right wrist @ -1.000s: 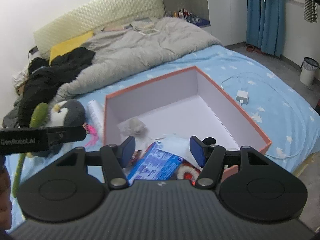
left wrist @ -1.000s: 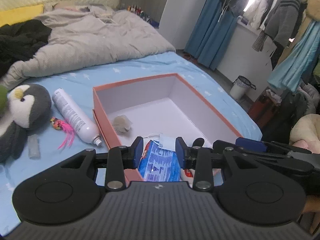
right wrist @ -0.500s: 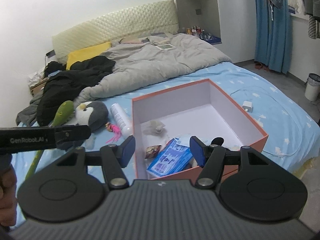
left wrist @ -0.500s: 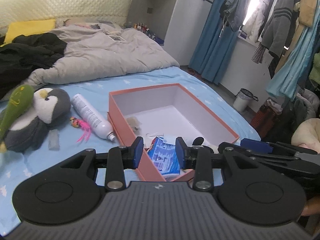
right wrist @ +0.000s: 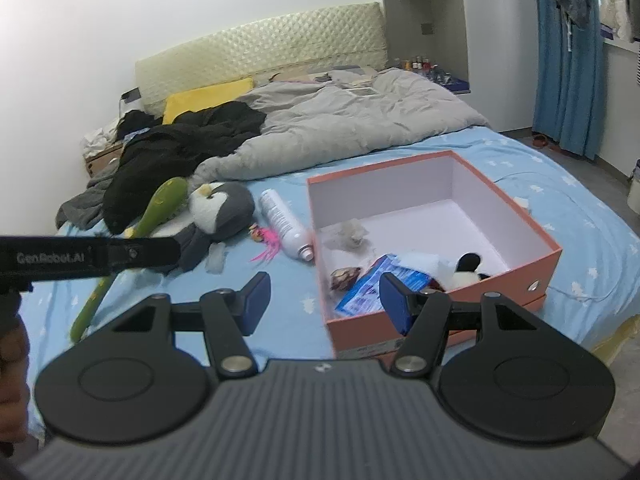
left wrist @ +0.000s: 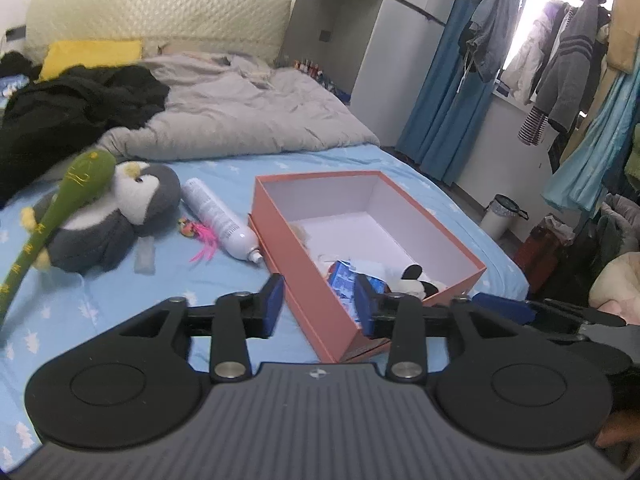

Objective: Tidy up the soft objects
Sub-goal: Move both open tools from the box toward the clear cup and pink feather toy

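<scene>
The open box (right wrist: 520,220) is set on the bed (right wrist: 592,216), right of centre. Inside it, at the near end, a packet (right wrist: 368,288) and a small plush toy (right wrist: 466,276) are packed together. Just left of the box, a spray can (right wrist: 285,224) is laid. Further left, a plush penguin (right wrist: 224,210) is found, with a long club-shaped toy (right wrist: 160,208) lying across its left side. Behind them all, a duvet (right wrist: 360,120) is heaped at the far end.
</scene>
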Demonstrator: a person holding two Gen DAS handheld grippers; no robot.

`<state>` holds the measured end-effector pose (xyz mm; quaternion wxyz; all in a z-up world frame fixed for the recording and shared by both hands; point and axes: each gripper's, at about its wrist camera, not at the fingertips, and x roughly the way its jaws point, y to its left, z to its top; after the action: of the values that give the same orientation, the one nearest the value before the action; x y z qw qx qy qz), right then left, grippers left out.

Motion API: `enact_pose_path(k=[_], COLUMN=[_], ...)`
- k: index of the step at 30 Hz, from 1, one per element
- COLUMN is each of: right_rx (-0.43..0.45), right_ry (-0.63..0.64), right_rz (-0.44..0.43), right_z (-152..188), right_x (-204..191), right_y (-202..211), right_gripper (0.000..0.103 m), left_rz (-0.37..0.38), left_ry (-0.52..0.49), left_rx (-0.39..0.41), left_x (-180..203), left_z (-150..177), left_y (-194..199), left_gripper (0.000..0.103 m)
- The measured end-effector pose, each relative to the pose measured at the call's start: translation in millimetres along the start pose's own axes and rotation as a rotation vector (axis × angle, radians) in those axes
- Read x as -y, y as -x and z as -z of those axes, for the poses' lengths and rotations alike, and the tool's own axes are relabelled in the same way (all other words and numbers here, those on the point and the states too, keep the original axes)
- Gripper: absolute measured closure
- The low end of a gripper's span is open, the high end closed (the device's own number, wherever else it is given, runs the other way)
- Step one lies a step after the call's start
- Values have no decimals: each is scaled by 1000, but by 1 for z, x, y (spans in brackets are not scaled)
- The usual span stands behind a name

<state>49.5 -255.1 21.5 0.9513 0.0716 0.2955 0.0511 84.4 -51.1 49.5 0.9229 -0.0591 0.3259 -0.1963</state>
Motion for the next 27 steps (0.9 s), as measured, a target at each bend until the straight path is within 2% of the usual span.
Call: enact_pose_path(k=[17,22,27], right_rx=[-27,-69,-106], right_ry=[63,65,73], right_rz=[-87,-126,-128], right_z=[47,68,73], right_x=[-48,-57,-67], right_y=[-6,-14,-32], right_gripper=[40,40,40], left_rz=[-107,-137,-170], left_ry=[96,135,168], left_rx=[6,-5,12], left_x=[-64,-82,-103], left_z=[65,81,86], left_y=[26,22,16], left_gripper=[53,53,53])
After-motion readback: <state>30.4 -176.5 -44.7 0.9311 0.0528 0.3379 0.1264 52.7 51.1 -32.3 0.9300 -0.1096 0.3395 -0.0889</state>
